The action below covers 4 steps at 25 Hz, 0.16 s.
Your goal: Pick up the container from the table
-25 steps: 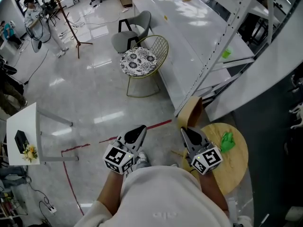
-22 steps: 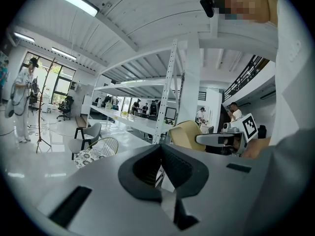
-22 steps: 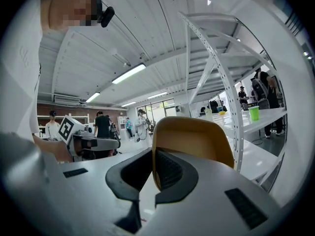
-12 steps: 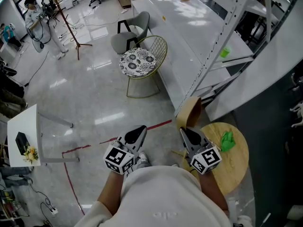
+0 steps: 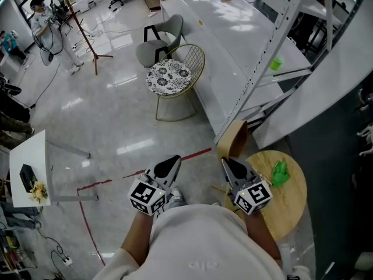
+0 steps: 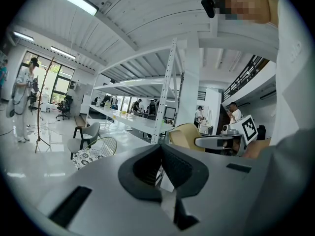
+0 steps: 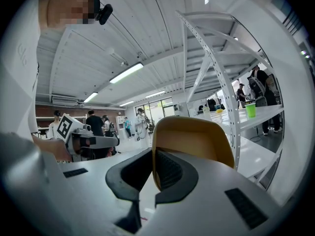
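Our left hand-held gripper (image 5: 174,158) and right hand-held gripper (image 5: 227,161) are pressed together, empty. A yellow chair (image 5: 234,139) stands ahead; only the head view shows the crumpled green thing (image 5: 280,174).

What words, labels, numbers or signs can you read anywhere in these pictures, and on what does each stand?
No text can be read in any view.
Cube on the left gripper: black-and-white square markers, a pattern with no letters.
Cube on the right gripper: the same kind of pattern, no letters.
White top: a faint mark, too faint to read.
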Tool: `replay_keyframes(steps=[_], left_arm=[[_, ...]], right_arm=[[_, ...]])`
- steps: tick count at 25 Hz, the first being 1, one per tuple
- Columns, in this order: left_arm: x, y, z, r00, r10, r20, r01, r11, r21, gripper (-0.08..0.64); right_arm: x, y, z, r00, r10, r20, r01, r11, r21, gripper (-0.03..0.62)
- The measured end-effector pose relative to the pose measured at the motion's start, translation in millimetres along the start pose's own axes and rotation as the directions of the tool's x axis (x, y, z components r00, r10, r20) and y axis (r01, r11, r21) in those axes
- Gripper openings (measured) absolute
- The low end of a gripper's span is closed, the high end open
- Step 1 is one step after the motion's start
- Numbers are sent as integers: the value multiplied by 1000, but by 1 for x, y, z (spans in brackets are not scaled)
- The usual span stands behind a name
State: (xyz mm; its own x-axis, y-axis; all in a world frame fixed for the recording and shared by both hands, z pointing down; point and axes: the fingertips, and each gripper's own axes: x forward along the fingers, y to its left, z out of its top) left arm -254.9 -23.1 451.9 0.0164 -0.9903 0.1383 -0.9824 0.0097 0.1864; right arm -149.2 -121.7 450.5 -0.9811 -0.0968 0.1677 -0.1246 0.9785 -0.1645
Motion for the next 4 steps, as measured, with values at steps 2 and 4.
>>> replay_keyframes(steps=[2,4], left_arm=[[-1,-1,0,1000,0,-1,0,1000,-1,15],[-2,-3,0,1000,-1,-1,1,1000,-4,17]], right_arm=[[-1,2,0,1000,-2,-6,2,1000,2,38],[-2,2,-2,1000,-8,-15,8,1000,8,38]])
